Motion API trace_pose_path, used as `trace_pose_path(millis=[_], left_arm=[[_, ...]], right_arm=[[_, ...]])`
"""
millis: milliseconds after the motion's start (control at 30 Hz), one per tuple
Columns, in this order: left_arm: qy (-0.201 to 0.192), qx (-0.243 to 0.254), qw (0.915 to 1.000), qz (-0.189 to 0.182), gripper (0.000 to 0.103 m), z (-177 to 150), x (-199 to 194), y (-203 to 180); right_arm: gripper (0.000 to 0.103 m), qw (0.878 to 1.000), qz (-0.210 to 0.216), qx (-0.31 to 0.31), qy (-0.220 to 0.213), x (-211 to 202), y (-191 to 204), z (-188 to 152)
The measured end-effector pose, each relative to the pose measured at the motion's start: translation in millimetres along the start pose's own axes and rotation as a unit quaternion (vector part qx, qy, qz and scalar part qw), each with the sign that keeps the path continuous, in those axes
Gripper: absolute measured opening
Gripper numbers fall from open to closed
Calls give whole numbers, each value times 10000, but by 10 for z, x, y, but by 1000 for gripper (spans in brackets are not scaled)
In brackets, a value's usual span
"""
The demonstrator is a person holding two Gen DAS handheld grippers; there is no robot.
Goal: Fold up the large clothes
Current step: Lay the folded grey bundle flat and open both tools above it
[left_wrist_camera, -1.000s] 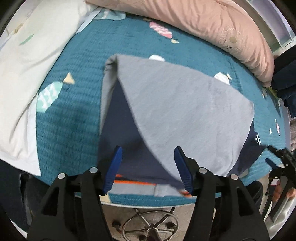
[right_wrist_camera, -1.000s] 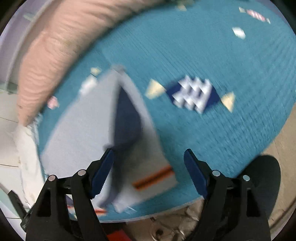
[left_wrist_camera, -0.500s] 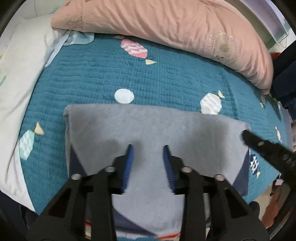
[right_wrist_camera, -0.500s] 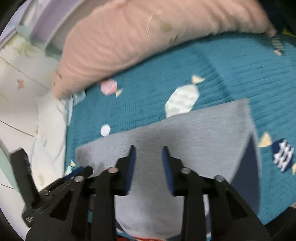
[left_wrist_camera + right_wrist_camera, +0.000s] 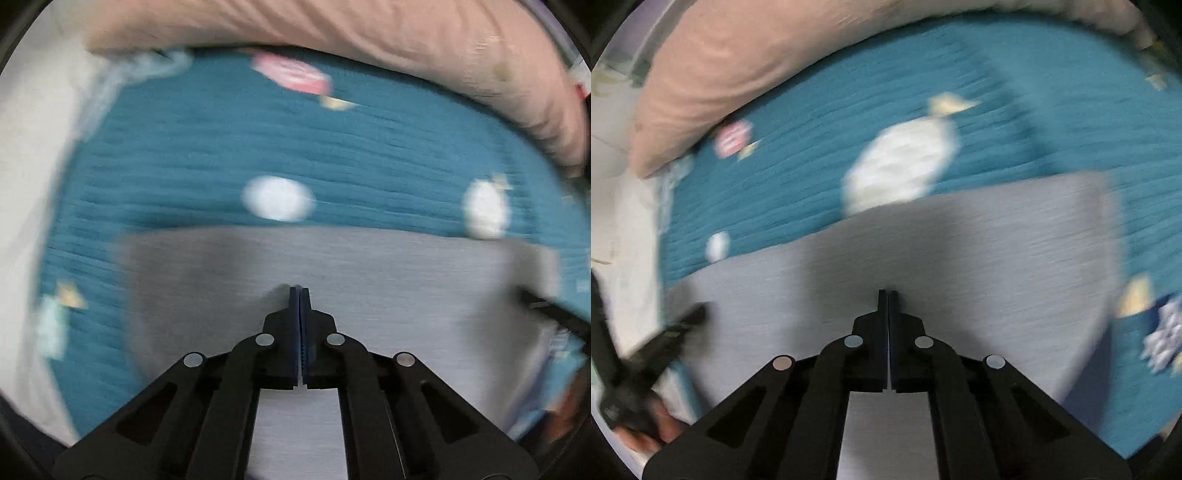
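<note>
Left claw (image 5: 646, 354) only in right-wrist view.

Home bedroom, bed w/ teal quilted bedspread (image 5: 221, 155), pink duvet (image 5: 369, 40), white pillow (image 5: 29, 155)

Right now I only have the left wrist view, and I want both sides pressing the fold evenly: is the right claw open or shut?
Observer: Shut. The right claw has its fingers pressed together over the grey garment, with no cloth visible between them.
Operator: My picture blurs out on that side. Can you see the garment's right edge?
Observer: Yes. It runs straight down from a squared far corner, with the teal bedspread beyond it.
Operator: What lies just past that edge?
Observer: A navy and white printed patch on the bedspread, close beside the edge.
</note>
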State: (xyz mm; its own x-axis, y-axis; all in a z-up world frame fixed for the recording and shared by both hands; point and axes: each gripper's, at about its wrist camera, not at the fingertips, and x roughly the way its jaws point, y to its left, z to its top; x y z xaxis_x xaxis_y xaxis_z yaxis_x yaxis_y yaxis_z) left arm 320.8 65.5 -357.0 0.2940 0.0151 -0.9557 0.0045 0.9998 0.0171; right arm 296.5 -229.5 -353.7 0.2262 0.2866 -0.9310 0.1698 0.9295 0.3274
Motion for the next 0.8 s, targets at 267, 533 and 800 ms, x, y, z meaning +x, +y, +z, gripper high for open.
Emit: trace_pose_path(millis=[267,533,800], left_arm=[[383,-985,9933,-477,3,-50,251,877],[371,-742,9965,-94,2,-73,247,759],[62,-230,9942,-1048,3,-409,-386,32]], right_arm=[[0,9982,-426,358,-200,-175,-692,-25],[3,9950,-601,756,-261,-263,-571,-31],[2,9977,637,-221,12,-329,386,-584]])
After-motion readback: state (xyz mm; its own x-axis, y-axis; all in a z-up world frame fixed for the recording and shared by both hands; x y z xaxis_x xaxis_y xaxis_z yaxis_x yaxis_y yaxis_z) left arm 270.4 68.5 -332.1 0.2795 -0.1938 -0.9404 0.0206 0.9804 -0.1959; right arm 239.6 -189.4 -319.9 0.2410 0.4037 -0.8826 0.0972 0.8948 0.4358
